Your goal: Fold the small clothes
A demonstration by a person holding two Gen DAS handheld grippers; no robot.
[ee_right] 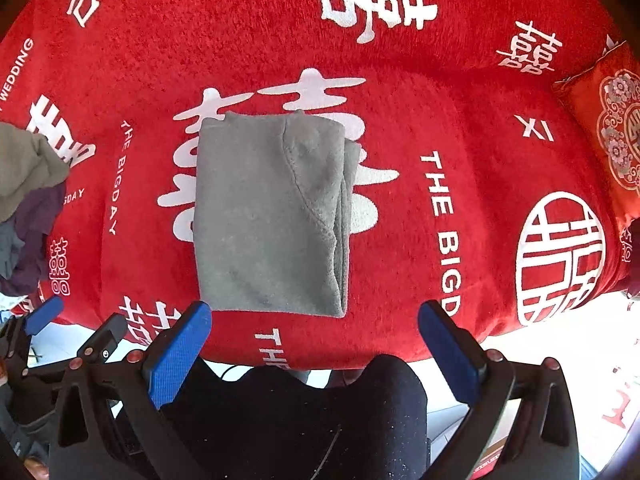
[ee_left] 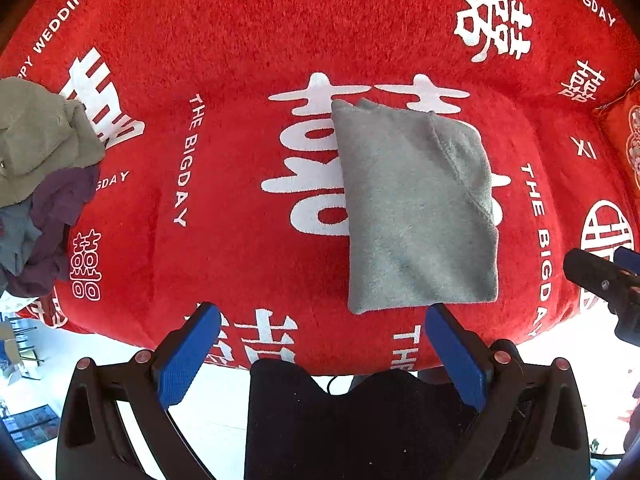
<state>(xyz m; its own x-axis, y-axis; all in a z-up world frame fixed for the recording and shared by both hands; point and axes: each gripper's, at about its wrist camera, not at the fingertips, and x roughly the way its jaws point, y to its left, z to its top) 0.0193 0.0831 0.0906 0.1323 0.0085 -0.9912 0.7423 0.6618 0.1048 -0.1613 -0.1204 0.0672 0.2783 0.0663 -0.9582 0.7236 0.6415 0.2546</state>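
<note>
A grey fleece garment (ee_left: 416,216) lies folded into a neat rectangle on the red blanket (ee_left: 248,152); it also shows in the right wrist view (ee_right: 272,216). My left gripper (ee_left: 324,320) is open and empty, just in front of the garment's near edge. My right gripper (ee_right: 316,316) is open and empty, also just short of the near edge. The right gripper's tip shows at the right edge of the left wrist view (ee_left: 600,276). The left gripper shows at the left edge of the right wrist view (ee_right: 44,316).
A pile of unfolded clothes (ee_left: 36,184), olive, purple and blue-grey, sits at the blanket's left side, also in the right wrist view (ee_right: 28,204). A red patterned cushion (ee_right: 612,136) lies at the far right. The blanket's front edge (ee_right: 360,356) drops to a white floor.
</note>
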